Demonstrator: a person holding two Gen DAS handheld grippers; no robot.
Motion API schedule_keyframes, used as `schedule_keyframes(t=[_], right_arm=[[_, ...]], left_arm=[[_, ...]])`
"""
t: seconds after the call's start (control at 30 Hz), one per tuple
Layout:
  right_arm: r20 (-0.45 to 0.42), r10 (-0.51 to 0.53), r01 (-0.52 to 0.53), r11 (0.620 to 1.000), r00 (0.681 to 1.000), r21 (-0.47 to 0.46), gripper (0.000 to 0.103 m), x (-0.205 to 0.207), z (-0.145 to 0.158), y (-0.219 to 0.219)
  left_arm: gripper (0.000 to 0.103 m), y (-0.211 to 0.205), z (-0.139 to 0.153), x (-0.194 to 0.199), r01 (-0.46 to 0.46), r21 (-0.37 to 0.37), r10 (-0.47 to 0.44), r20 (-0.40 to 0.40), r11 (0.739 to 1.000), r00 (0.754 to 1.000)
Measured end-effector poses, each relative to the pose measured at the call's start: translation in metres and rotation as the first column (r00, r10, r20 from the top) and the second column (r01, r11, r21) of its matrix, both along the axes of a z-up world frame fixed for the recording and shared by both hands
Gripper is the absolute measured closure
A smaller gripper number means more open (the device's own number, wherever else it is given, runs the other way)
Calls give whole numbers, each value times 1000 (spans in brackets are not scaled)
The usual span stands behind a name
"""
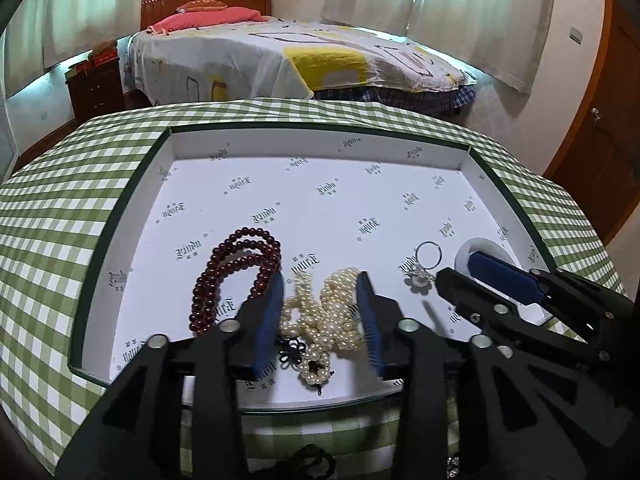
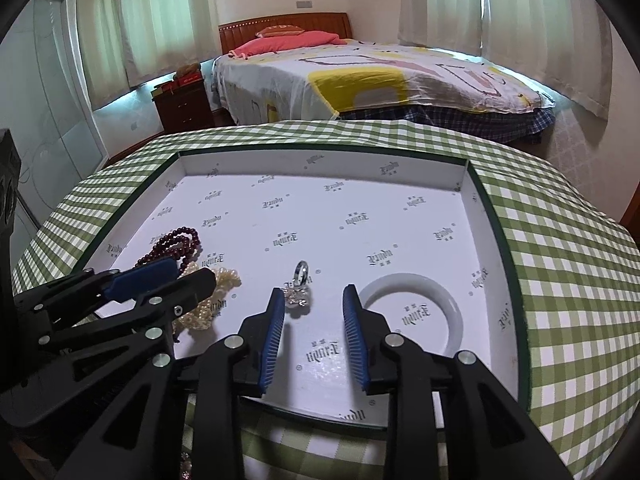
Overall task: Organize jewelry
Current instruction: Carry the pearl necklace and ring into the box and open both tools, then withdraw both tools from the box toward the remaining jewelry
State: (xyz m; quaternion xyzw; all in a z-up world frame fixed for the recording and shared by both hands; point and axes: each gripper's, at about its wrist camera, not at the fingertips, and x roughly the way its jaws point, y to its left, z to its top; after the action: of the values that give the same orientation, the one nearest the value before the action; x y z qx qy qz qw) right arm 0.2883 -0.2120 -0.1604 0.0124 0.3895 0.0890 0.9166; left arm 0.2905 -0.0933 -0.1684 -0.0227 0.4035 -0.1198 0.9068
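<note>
Green-and-white checked cloth (image 1: 48,216) is covering the table, and a shallow white box lid (image 1: 320,200) printed with small logos is lying on it.

Nearest the left wrist camera, the left gripper (image 1: 320,312) is hanging over the lid's near edge with its blue pads parted. A heap of cream pearl strands (image 1: 320,320) is lying between the pads, and neither pad is pressing on it. At about ten o'clock from the pearls, a coil of dark red beads (image 1: 236,276) is resting on the lid floor, just beside the left pad.

At about two o'clock from the pearls, a silver ring (image 1: 424,264) with a sparkling ornament is lying on the lid. In the right wrist view the right gripper (image 2: 314,336) is hovering just short of that ring, jaws apart and empty, with bare lid floor between the pads. At about three o'clock from the ring, a white bangle (image 2: 412,312) is lying flat, close to the right pad.

Farther back, a bed (image 2: 360,76) with a patterned cover and pink pillows is standing under pale curtains (image 2: 152,16).
</note>
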Motion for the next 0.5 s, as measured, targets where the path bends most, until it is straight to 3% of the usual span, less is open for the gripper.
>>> schedule_keyframes(t=[0.5], right_arm=[[50, -43, 43, 999, 998, 1, 51, -20, 18, -15]], left_arm=[[43, 1, 23, -22, 7, 25, -9, 80, 1000, 997]])
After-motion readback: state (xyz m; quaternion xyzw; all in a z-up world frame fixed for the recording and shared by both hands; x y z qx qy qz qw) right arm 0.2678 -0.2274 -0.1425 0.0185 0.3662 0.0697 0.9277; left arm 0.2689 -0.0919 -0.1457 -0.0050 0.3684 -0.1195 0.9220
